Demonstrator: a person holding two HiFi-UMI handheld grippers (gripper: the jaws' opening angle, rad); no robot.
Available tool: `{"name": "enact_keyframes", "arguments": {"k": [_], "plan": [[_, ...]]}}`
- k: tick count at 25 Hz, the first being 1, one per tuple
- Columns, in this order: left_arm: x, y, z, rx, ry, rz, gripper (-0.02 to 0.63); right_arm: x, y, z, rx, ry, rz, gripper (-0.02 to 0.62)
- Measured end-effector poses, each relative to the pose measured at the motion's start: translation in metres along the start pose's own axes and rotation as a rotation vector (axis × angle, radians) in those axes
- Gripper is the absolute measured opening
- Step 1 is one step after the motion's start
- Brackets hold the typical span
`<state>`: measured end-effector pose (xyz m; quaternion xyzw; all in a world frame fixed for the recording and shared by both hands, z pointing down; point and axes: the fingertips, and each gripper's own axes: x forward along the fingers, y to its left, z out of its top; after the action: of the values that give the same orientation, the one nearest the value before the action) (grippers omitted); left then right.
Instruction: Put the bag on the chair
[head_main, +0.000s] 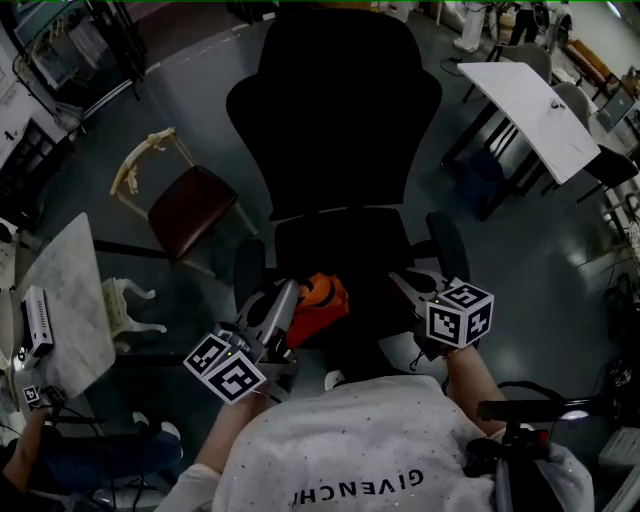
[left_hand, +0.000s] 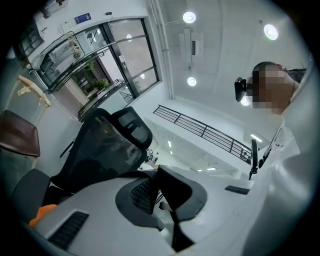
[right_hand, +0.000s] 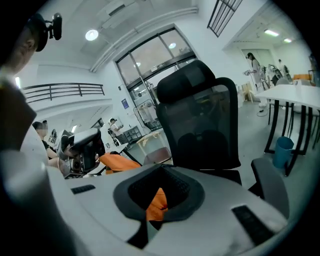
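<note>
Right gripper (right_hand: 159, 199): jaws narrow, strip of orange fabric pinched between pads, judged part of bag (head_main: 320, 300). Left gripper (left_hand: 159, 192): jaws together, nothing between them.

Bag bulk lies left of right gripper, just beside left gripper's inner side, over front of chair (head_main: 335, 110) seat. Left gripper nearer to bulk. Bag bunched; long axis not determinable.

Head view shows bag-to-seat position. Only right gripper view shows pinch.

Judgement: bag apparently seated, release outstanding.

Left gripper (head_main: 288, 298) jaws together; right gripper (head_main: 405, 283) pinching bag (right_hand: 158, 204).
</note>
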<state>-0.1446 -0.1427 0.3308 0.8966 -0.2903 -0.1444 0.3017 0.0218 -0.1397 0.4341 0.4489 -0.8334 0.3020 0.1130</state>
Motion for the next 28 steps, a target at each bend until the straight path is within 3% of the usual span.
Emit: {"name": "enact_keyframes", "arguments": {"k": [13,22,28], "plan": [[0.035,0.08,-0.001,-0.034,-0.02,0.226,0.0,0.07,-0.063,0.015,0.075,0.097,0.107,0.0],[0.049,0.122,-0.026,-0.046,0.04,0.284,0.0,0.126,-0.096,0.014,0.14,0.167,0.17,0.0],[0.05,0.136,-0.047,-0.057,0.089,0.317,0.0,0.144,-0.1,0.006,0.109,0.227,0.183,0.0]]}}
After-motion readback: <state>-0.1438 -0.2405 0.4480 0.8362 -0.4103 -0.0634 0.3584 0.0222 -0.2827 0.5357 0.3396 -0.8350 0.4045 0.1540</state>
